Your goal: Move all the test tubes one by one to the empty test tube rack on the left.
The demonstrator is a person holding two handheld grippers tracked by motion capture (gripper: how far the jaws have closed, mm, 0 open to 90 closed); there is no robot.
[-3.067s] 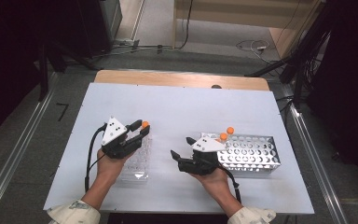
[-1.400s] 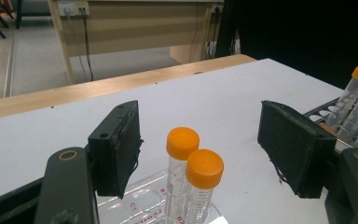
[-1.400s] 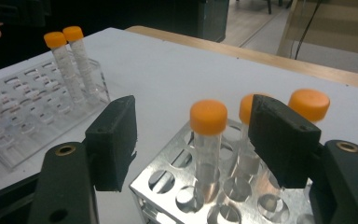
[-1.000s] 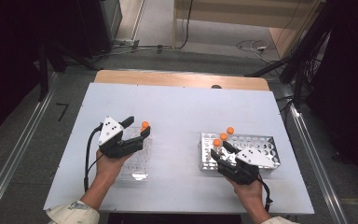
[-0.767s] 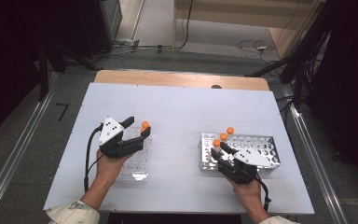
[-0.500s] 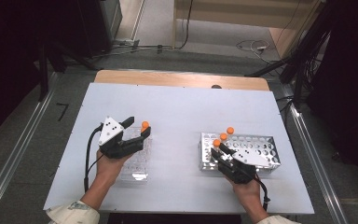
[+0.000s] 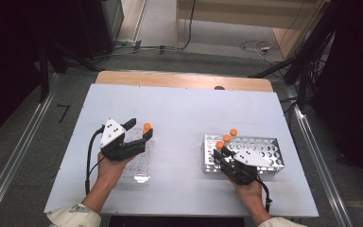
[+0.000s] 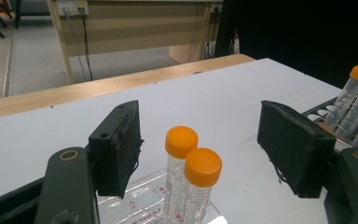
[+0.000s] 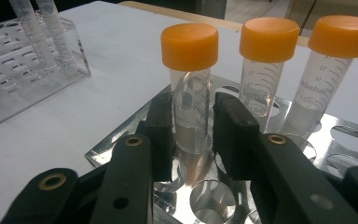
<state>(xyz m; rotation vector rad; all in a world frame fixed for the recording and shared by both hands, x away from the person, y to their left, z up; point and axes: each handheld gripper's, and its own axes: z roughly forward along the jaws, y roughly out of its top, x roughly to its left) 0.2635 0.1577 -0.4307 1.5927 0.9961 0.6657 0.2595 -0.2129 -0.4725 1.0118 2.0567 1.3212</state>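
The right gripper stands at the near left corner of the metal tube rack on the white desk. Its jaws have just been closing and now sit against both sides of an orange-capped centrifuge tube, which stands upright in a corner hole of that rack; the black fingers meet the clear tube body below the cap. Two further orange-capped tubes stand upright in the same row, just beside the gripped one. The left gripper is held over the far end of the clear plastic rack, well apart from the metal rack. Its jaws stand open, with nothing pressed between them. Two orange-capped tubes stand upright in that clear rack, one just behind the other, between the open fingers and clear of both.
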